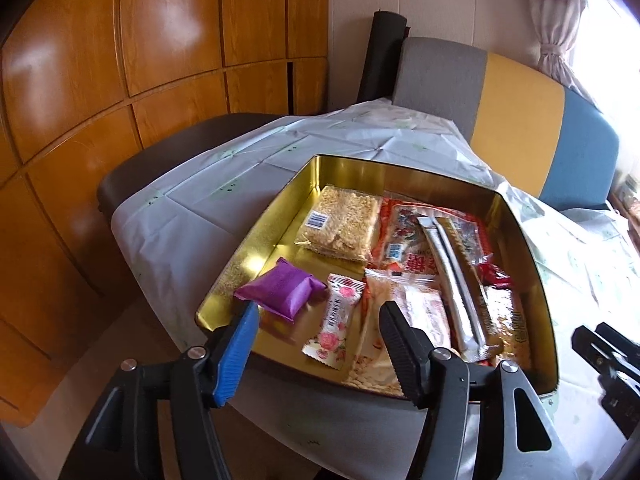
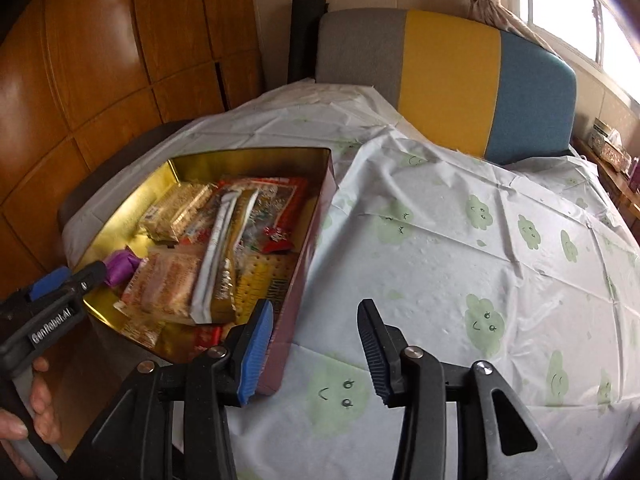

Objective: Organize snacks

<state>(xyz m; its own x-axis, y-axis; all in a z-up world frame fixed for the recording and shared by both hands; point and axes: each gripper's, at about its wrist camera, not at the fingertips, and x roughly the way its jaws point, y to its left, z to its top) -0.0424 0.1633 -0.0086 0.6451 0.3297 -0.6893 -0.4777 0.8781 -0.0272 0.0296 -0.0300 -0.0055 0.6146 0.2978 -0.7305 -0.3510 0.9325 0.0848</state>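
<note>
- Hovering at the bottom of the left wrist view, the left gripper (image 1: 316,344) has its jaws spread wide and grasps nothing — one finger blue-padded, the other black.
- Its fingers frame the near edge of the tin (image 1: 260,236), a gold-lined box sitting on the tablecloth (image 1: 192,208) in the middle of the frame.
- A purple packet (image 1: 282,290) lies in the tin's lower left corner, just above the blue pad; whether they touch I cannot tell.
- Beside it, lower centre, lies a rose-printed wrapper (image 1: 334,320), between the two fingers.
- A clear pack of puffed-grain bars (image 1: 340,222) sits toward the tin's upper left; red packets (image 1: 404,236) fill the upper right.
- Two long silver-and-gold sticks (image 1: 452,276) lie diagonally over the right-hand pile.
- In the right wrist view, the right gripper (image 2: 316,354) is also released and empty, low in the frame over the tablecloth (image 2: 440,240) — its blue pad is just beside the tin's maroon outer wall (image 2: 304,264).
- That view puts the tin left of centre, with the left gripper (image 2: 76,276) at its lower left corner and a hand (image 2: 36,408) on its handle.
- A grey, yellow and blue chair (image 2: 448,80) stands behind the table, upper centre.
- Wooden panels (image 1: 100,80) fill the upper left of both views.
</note>
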